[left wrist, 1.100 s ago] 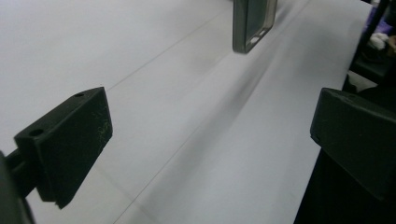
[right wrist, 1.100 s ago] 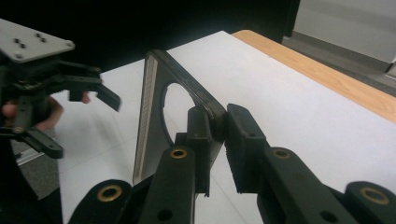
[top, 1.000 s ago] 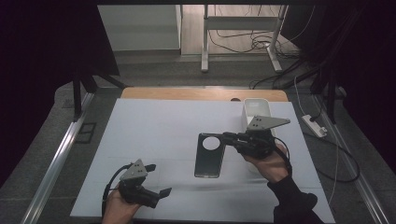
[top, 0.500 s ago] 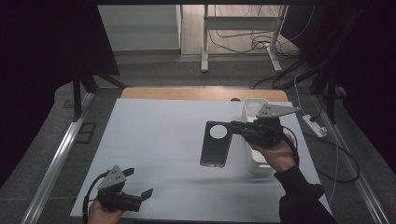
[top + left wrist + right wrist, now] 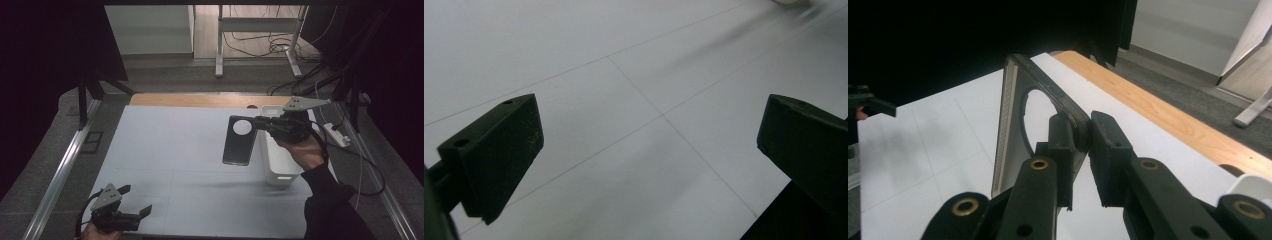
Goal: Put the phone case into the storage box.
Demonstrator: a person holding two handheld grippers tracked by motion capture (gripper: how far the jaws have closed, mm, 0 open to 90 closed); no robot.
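Black and hard-edged, the left gripper (image 5: 131,216) sits at the near edge of the white table cover (image 5: 175,150), its jaws spread wide with nothing between them — in the left gripper view they frame bare, smooth white sheet (image 5: 639,100) crossed by thin seam lines. From there a broad stretch of open cover runs forward and to both sides.

Farther in, the right gripper (image 5: 261,122) holds a dark phone case (image 5: 239,140) in the air above the cover, just left of a white rectangular bin (image 5: 278,155). Its fingers (image 5: 1108,145) pinch one edge of the case near the top, beside the round camera cut-out; the case hangs downward from the grip. Seen in the right gripper view, the case (image 5: 1013,115) is thin and translucent grey with rounded corners and a ribbed inner rim.

Beyond the cover a strip of bare wood (image 5: 195,100) marks the table's far edge — then grey floor and loose cables.
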